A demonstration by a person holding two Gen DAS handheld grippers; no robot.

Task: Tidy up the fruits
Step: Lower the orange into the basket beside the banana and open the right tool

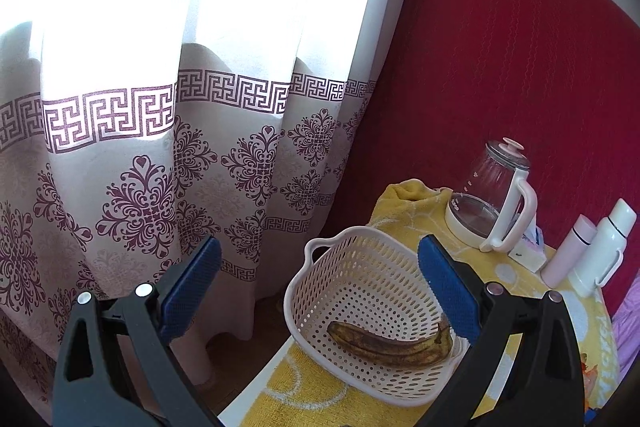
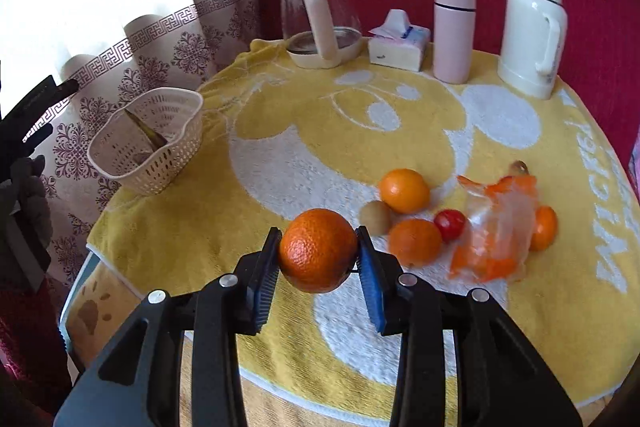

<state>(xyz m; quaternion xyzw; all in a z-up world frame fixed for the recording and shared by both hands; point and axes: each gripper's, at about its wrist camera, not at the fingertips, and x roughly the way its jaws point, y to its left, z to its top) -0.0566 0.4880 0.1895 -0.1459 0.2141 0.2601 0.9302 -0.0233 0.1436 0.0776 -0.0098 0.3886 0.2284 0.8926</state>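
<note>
Gripping a round orange fruit (image 2: 318,250), the right gripper (image 2: 318,259) is held above the counter; left gripper (image 1: 318,291) jaws are spread wide before a white perforated plastic basket (image 1: 360,307).

we are in a home, likely a living room: a patterned white curtain (image 1: 168,131) hangs over a bright window beside a red wall (image 1: 500,67), and a round table wears a yellow cartoon towel (image 2: 320,131) as a cloth, with a glass kettle (image 2: 316,19), tissue box (image 2: 398,45), pink flask (image 2: 454,33) and white thermos (image 2: 530,27) along its back
</note>
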